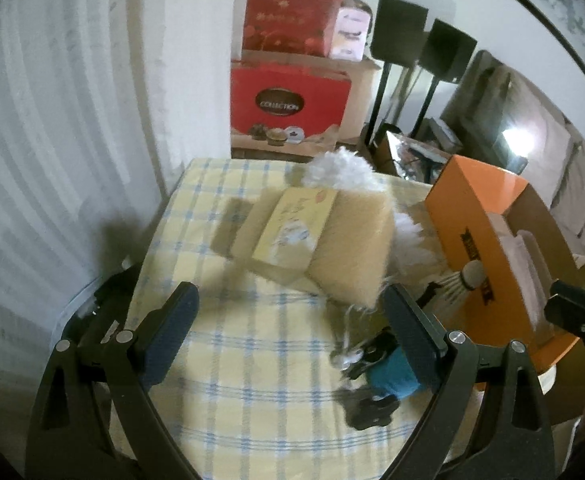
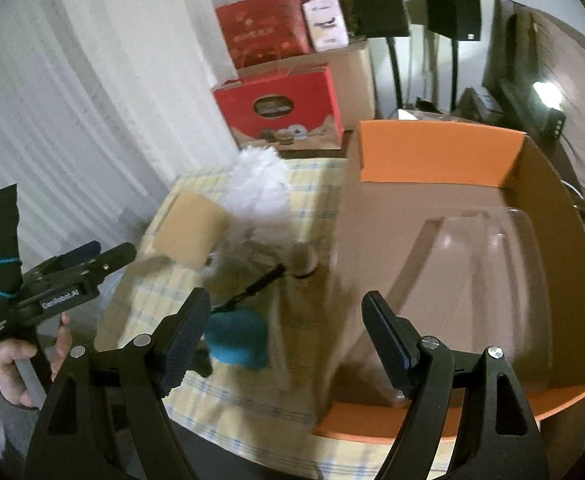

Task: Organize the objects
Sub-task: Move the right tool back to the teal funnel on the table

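Blue object (image 1: 392, 372) touches open left tool's (image 1: 292, 328) right finger.

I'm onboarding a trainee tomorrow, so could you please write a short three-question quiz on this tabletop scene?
1. True or false: the left gripper is shut on something.
2. What already lies inside the orange box? A) clear plastic container B) red carton C) speaker
3. Which item lies nearest the box's outer wall: the shuttlecock or the blue object?

Key: 1. False; both grippers are open and empty. 2. A, the clear plastic container. 3. The shuttlecock.
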Tool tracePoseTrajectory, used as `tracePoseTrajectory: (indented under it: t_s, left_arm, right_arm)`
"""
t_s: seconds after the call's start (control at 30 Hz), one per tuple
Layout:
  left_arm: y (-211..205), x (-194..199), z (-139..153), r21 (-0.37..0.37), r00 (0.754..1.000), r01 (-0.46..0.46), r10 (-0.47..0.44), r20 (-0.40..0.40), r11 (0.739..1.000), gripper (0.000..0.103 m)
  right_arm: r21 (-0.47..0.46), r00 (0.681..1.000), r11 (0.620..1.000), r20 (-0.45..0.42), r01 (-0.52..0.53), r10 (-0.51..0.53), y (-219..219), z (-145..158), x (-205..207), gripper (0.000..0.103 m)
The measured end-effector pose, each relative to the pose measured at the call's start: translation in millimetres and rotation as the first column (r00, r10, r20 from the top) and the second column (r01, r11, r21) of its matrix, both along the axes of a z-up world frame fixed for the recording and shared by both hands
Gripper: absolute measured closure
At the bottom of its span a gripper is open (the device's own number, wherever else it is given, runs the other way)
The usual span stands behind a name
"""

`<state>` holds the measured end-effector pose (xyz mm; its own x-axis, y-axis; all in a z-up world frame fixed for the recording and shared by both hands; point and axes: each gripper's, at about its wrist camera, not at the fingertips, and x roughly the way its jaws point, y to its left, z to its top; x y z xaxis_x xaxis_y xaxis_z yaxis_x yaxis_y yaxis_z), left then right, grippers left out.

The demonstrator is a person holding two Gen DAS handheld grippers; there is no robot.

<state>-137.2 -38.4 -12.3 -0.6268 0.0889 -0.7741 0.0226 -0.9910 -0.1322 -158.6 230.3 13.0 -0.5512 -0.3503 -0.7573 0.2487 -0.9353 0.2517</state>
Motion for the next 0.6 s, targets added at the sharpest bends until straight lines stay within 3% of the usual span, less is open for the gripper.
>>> tracePoseTrajectory:
  t_s: [0.4, 0.6]
  left_arm:
    - [-13.5, 19.9, -29.8, 0.028, 0.998, 0.051, -0.052, 0.038, 0.998, 0.011]
    - [-6.9, 35.2, -47.9, 0.049, 0.993, 0.093, -0.096, 0.066, 0.994, 0.015]
  right_arm:
    - [0.026, 0.996, 0.996, 0.006, -0.085, 0.085, -48.1, -16.6, 8.5, 0.024]
    - [0.025, 0.994, 0.994, 0.029, -0.108, 0.107, -65.2, -28.4, 6.5, 0.033]
